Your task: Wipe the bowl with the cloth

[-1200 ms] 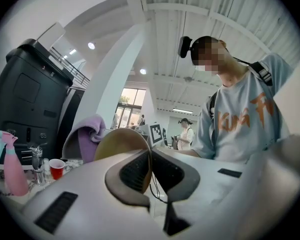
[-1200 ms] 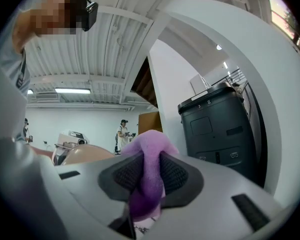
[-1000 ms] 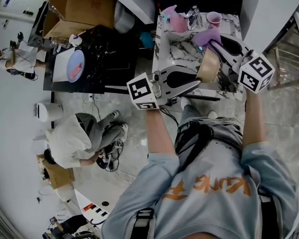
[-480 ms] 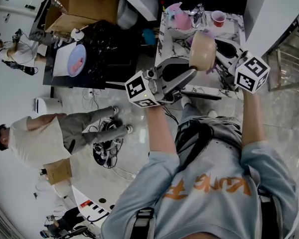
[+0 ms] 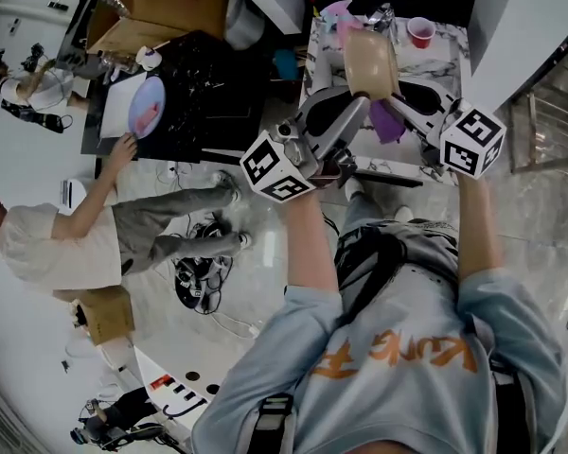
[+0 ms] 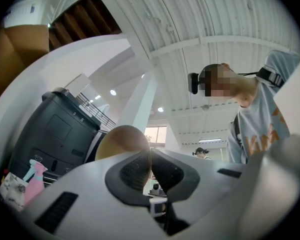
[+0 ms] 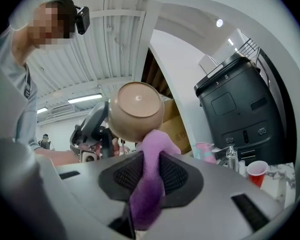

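The left claw (image 6: 149, 164) is clamping the bowl (image 7: 136, 111) by its rim. The right claw (image 7: 151, 170), pinching the cloth (image 7: 155, 146), needs firm circling strokes.

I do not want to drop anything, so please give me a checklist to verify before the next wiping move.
1. Left gripper shut on the rim of the bowl: ok.
2. Right gripper shut on the cloth: ok.
3. Cloth tip meets the bowl's outer wall: ok.
4. Bowl held up above the counter, away from the red cup: ok.
5. Bowl's inside clean: cannot tell.
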A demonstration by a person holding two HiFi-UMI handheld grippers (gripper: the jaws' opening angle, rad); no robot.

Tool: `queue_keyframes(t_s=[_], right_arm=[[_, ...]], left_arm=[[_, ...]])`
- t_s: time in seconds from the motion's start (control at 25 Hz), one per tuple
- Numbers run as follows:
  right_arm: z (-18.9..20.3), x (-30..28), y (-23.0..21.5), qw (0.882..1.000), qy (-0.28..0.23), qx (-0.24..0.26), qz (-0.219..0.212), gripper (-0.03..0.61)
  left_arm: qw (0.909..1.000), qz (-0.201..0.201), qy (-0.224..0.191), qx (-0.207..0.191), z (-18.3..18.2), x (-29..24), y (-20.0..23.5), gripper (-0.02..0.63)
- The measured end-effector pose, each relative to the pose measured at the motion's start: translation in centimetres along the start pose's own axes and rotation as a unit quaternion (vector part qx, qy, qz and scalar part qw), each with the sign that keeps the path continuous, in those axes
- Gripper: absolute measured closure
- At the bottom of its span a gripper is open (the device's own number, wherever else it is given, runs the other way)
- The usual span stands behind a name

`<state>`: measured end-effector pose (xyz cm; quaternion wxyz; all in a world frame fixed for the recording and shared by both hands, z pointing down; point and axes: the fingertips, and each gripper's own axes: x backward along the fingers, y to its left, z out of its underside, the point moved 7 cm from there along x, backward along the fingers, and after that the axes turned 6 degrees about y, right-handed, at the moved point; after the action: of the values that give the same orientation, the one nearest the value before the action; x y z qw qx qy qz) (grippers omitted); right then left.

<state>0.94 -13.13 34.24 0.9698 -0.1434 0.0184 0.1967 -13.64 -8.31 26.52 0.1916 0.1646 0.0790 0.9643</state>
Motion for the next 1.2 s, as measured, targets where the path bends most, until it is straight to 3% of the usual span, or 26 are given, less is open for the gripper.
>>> queue_keyframes(t_s=[0.16,0.4,0.64,0.8,0.96,1.2], right_arm=[[0.5,-0.3,1.1,0.999,0.009,0.001,-0.031,0.475],[0.6,-0.2,2.0,0.997,0.010,0.010,-0.073,0.474],[0.1,0.3,2.3,0.996,0.008,0.026,-0.089,0.474],[-1.2,1.5,2.2,0.994,-0.037,0.022,-0.103,0.476],[-2.6,2.7,1.6,0.990,-0.091,0.011,-0.103,0.475],[-3.4,3.5,0.4,0.988,-0.138,-0.009,-0.073,0.475]], left_arm=[[0.9986,-0.053,0.005,-0.009,0.0,0.0,0.7,0.581],[0.9936,-0.111,0.018,0.012,1.1,0.2,2.1,0.581],[0.9922,-0.120,0.023,0.023,1.7,0.9,2.7,0.581],[0.9893,-0.136,0.044,0.031,2.7,2.0,3.2,0.581],[0.9899,-0.118,0.067,0.041,4.0,2.3,3.2,0.581],[0.9939,-0.061,0.074,0.055,4.7,1.9,2.5,0.581]])
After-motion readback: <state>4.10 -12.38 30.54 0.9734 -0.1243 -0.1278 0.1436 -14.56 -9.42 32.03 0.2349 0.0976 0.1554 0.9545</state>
